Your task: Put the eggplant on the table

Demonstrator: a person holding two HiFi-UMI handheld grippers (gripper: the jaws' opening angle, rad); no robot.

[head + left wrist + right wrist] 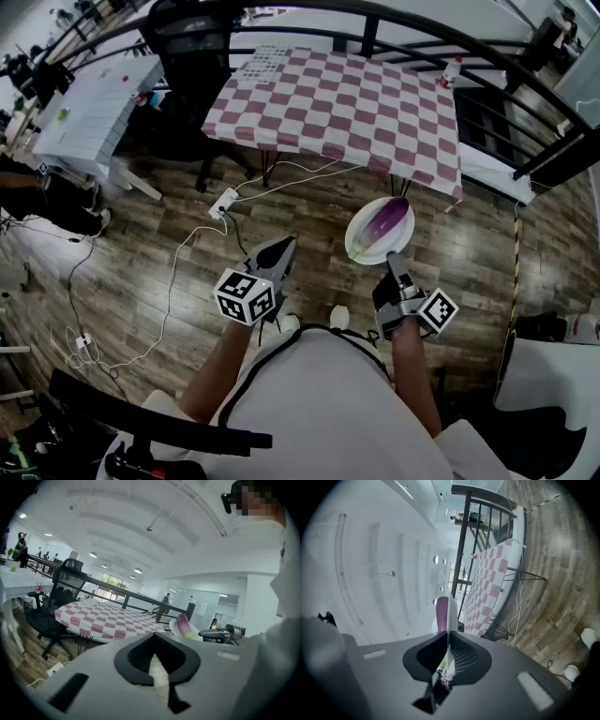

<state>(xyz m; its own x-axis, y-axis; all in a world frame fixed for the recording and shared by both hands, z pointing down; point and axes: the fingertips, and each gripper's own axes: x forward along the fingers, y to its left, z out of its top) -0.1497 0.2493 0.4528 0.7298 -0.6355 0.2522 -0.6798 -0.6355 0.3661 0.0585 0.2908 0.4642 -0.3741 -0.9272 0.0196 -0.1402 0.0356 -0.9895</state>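
A purple eggplant [388,219] lies on a white plate [361,242] that my right gripper [395,265] holds by its near rim, out over the wood floor in front of the checkered table [347,103]. In the right gripper view the plate [451,613] stands edge-on between the shut jaws, with the eggplant [441,613] on its left face. My left gripper [281,251] is shut and empty, to the left of the plate. In the left gripper view the eggplant [183,623] and plate [173,626] show to the right, with the table [105,618] beyond.
A black office chair [187,52] stands at the table's left end, beside a white desk [94,112]. A black railing [525,84] curves behind the table. A power strip [223,202] and cables lie on the floor. A small bottle [452,70] sits at the table's far right corner.
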